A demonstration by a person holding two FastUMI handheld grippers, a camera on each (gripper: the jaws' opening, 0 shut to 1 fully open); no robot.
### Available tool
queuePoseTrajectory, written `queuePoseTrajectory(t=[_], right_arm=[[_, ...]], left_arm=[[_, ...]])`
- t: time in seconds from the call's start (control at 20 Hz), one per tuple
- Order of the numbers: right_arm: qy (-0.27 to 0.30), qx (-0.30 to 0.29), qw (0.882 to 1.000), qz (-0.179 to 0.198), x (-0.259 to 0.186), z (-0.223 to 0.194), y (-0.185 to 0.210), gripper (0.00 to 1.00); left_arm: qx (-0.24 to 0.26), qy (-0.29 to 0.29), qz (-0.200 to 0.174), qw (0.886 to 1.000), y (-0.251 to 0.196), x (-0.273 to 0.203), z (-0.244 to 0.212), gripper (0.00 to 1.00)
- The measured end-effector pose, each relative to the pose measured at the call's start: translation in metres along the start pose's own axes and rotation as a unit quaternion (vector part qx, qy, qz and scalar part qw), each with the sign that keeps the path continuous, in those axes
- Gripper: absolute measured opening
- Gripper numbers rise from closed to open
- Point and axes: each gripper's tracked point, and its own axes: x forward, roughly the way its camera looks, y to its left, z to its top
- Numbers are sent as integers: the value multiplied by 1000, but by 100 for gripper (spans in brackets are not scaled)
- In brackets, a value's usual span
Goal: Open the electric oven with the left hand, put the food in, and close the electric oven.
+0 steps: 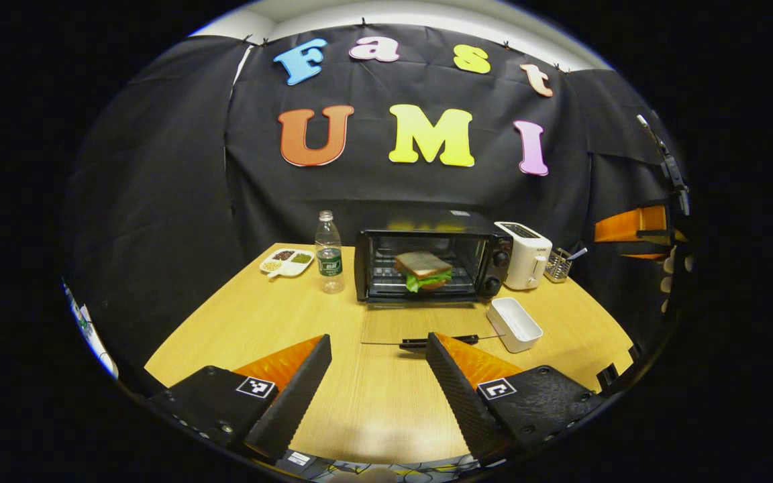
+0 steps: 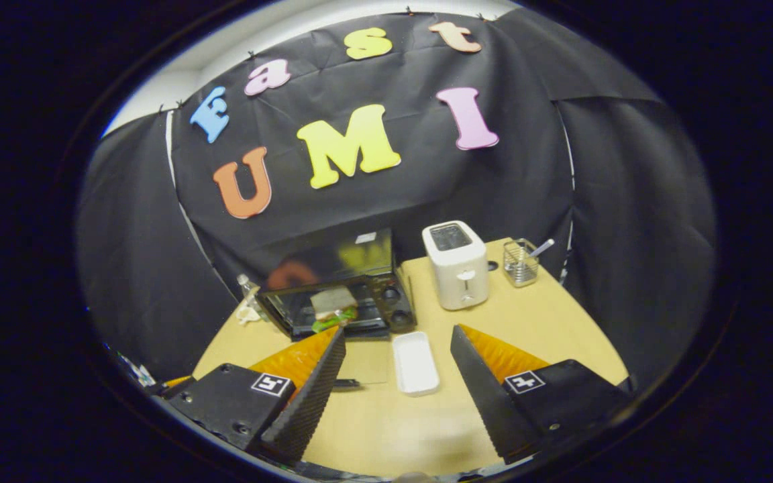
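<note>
While the oven [image 1: 427, 265] stood at the back of the table [image 1: 252, 322] with its door [image 1: 420, 324] folded down flat, a sandwich [image 1: 423, 270] lay inside on the rack. The left gripper [image 1: 378, 362] and the right gripper [image 2: 396, 355] both hung above the table, jaws spread wide and holding nothing.

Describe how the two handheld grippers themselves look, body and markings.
Left gripper: two wedge-shaped fingers with ribbed inner faces, orange side panels, black housings each bearing a square black-and-white tag. Right gripper looks the same: ribbed wedge fingers, orange panels, black bodies with one tag each.
</note>
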Motion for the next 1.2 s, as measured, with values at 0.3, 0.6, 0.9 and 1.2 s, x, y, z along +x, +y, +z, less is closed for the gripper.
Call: queuePoseTrajectory(t=[0.3, 0.6, 0.9, 1.2], right_arm=[[18, -24, 1000, -2, -24, -17, -50, 100], [40, -33, 999, -7, -31, -17, -77, 100], [32, -24, 999, -27, -56, 4, -83, 100], [28, -19, 997, -73, -79, 12, -102, 100]], left_arm=[[29, 16, -6, 999, -50, 22, -19, 94], [26, 45, -11, 999, -74, 54, -48, 97], [29, 90, -32, 995, -87, 100, -93, 97], [28, 126, -38, 991, -90, 143, -121, 97]])
